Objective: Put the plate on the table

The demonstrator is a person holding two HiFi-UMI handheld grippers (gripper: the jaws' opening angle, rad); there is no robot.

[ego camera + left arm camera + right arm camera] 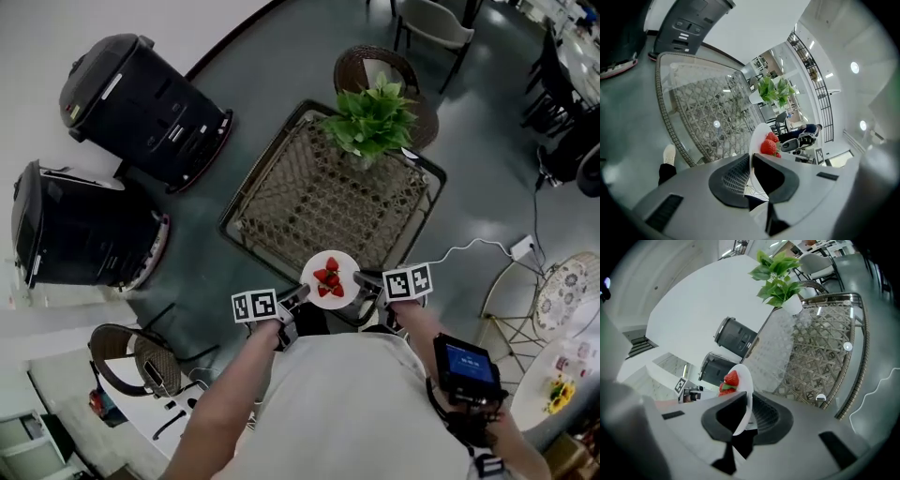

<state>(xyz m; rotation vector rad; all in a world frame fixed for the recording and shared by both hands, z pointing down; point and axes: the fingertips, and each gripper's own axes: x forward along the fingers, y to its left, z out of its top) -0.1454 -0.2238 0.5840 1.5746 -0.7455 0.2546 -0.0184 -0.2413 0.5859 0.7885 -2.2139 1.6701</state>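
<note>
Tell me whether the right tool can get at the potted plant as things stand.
Probably not: the right tool is shut on the plate, opposite the left tool, and the potted plant stands at the far edge of the table.

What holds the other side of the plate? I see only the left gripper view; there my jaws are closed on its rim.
Observer: The right gripper is shut on the opposite rim of the plate; the right gripper view shows it.
Operator: Where is the plate compared to the table?
Observer: In the head view it is at the near edge of the table. I cannot tell whether it touches the glass.
Operator: What lies on the floor at my right?
Observer: A white power strip with its cable lies on the floor, to the right of the table.
</note>
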